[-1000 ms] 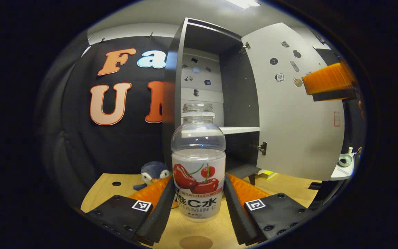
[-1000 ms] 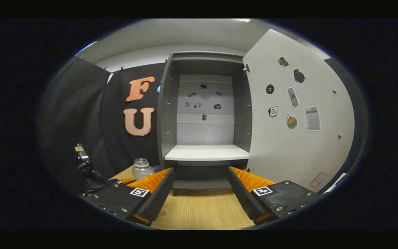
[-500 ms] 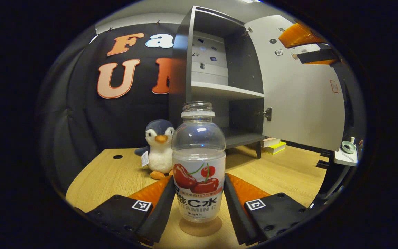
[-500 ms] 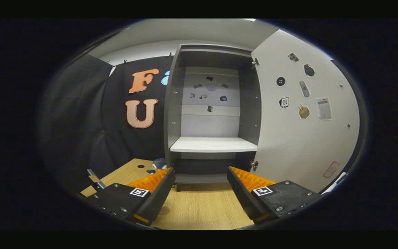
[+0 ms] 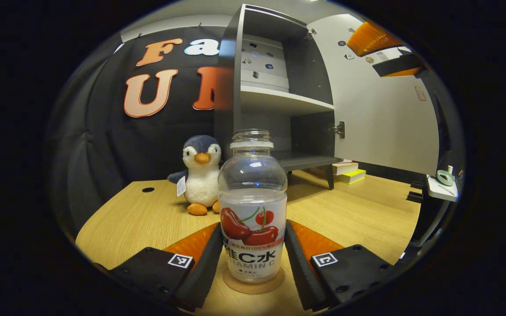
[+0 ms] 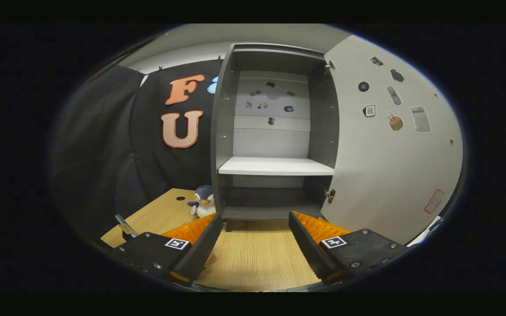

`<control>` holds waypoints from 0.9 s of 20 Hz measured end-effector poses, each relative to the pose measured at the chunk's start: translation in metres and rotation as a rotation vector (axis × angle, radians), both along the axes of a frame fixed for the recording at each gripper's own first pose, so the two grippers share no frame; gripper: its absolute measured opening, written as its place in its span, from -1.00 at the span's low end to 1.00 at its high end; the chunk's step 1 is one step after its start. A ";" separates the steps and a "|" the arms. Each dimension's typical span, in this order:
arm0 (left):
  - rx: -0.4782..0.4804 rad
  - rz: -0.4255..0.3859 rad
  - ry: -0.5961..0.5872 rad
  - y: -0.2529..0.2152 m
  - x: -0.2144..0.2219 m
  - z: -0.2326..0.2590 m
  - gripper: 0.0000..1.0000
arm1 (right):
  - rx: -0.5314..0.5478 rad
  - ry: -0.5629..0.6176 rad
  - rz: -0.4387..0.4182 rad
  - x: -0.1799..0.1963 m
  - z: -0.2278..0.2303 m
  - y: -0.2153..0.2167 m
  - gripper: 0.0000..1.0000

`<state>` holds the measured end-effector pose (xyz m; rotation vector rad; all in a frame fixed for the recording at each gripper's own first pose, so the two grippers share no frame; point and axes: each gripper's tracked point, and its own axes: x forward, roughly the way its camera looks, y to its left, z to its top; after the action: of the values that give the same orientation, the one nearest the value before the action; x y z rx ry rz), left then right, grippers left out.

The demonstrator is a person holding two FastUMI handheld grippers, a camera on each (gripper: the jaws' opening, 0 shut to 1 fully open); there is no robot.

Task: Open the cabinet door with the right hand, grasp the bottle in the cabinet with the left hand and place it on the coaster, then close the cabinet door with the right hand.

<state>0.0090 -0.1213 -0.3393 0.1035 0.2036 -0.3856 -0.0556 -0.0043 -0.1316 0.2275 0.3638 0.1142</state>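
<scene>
While both fingers of the left gripper (image 5: 253, 259) press against the lower sides of the clear plastic bottle with a cherry label and no cap (image 5: 252, 206), the bottle stands upright on the round cork coaster (image 5: 253, 284), whose rim shows just under its base on the light wooden table (image 5: 147, 219). Behind the bottle, to its left in the left gripper view, a small blue-and-white plush penguin with orange feet (image 5: 200, 175) sits on the table near the tall dark grey cabinet (image 5: 229, 87). Its pale grey door (image 5: 380, 118) stands wide open to the right, several small stickers on its inner face, and the white shelf (image 5: 283, 98) inside is bare. Some stacked yellow and white books (image 5: 345, 172) lie beyond the cabinet's foot. High at the upper right of that view, the right gripper (image 5: 378, 48) hangs in front of the door. In the right gripper view, the right gripper (image 6: 255, 245) has its fingers spread apart with nothing between them, pointed at the cabinet's interior, well short of the door (image 6: 393, 166).
</scene>
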 end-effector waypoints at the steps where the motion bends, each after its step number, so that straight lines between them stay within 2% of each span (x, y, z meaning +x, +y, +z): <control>1: -0.003 0.002 0.005 0.000 0.000 -0.001 0.67 | 0.001 -0.001 0.002 0.000 0.000 0.001 0.87; 4: -0.003 0.022 0.014 0.006 0.002 -0.005 0.68 | 0.005 -0.013 0.006 0.001 0.002 0.005 0.87; 12: 0.028 0.010 -0.007 0.005 -0.004 -0.006 0.70 | 0.016 -0.004 0.017 0.001 0.001 0.015 0.87; 18: 0.014 0.058 0.079 0.013 -0.004 -0.018 0.74 | 0.031 0.006 0.005 -0.002 -0.002 0.015 0.87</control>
<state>0.0046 -0.1079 -0.3576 0.0963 0.2871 -0.3312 -0.0577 0.0107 -0.1334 0.2580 0.3685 0.1238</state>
